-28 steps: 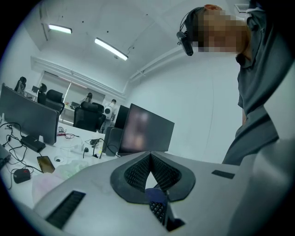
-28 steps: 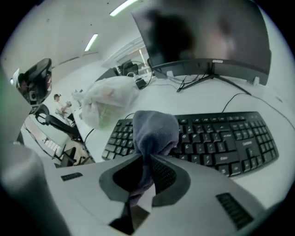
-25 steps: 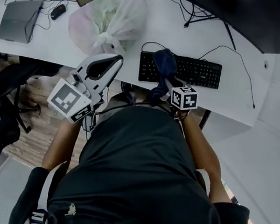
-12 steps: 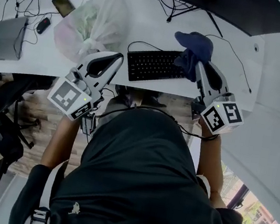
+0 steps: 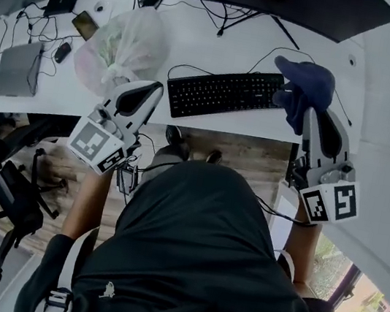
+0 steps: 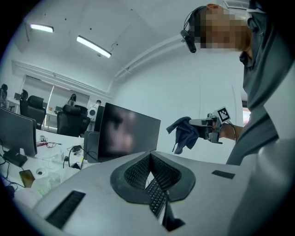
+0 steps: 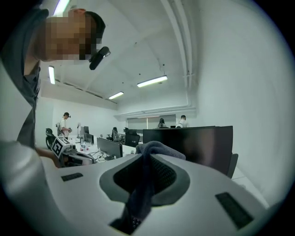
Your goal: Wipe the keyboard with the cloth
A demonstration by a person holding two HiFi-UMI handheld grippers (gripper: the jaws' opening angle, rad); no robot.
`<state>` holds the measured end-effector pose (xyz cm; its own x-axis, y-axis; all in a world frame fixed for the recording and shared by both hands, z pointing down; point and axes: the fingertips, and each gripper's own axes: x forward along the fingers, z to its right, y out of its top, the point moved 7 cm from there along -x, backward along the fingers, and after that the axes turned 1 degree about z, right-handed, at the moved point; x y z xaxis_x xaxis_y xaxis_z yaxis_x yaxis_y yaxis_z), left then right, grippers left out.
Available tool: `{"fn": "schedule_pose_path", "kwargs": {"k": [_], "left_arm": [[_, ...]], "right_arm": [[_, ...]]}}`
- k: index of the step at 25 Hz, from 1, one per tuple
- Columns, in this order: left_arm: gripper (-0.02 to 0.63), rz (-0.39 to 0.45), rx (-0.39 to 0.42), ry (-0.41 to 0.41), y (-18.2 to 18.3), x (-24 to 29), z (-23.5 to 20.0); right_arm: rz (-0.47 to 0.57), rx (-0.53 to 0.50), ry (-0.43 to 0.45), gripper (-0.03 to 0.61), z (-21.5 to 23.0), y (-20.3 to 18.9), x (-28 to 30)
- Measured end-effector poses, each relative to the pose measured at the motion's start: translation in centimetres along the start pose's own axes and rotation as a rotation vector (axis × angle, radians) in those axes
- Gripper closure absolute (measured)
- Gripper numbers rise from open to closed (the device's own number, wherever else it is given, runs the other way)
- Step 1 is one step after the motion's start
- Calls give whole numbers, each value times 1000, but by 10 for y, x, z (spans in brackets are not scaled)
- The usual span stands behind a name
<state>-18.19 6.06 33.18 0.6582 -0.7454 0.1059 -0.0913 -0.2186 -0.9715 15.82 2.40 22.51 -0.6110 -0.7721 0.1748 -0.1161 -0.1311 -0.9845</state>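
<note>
A black keyboard (image 5: 220, 93) lies slantwise on the white desk (image 5: 198, 48), close to its front edge. My right gripper (image 5: 308, 111) hovers off the keyboard's right end, shut on a dark blue cloth (image 5: 307, 80) that bunches at its tip. In the right gripper view the cloth (image 7: 146, 173) hangs down between the jaws. My left gripper (image 5: 154, 88) is shut and empty, held over the desk edge just left of the keyboard. The left gripper view shows keyboard keys (image 6: 156, 198) through the gap below its jaws, and the cloth (image 6: 185, 133) dangling from the right gripper (image 6: 209, 125) in the air.
A filled white plastic bag (image 5: 125, 40) sits left of the keyboard. A large dark monitor (image 5: 287, 0) stands behind it, with cables trailing. Further left lie a grey laptop (image 5: 19, 66), a phone (image 5: 85, 24) and a mouse (image 5: 62, 51). An office chair (image 5: 11, 191) stands at lower left.
My right gripper has carried the cloth from the keyboard's middle to beyond its right end and up. The left gripper has barely moved.
</note>
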Motion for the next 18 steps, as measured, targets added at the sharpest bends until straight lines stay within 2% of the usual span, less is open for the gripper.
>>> {"fn": "schedule_pose_path", "kwargs": {"k": [9, 13, 18], "left_arm": [[611, -68, 56, -57, -11, 36, 96], [611, -92, 44, -90, -18, 49, 138], [612, -106, -5, -124, -39, 63, 209]], "right_arm": [[56, 23, -37, 534, 43, -37, -88], [85, 33, -61, 534, 62, -44, -121], [55, 32, -56, 532, 85, -55, -167]]}}
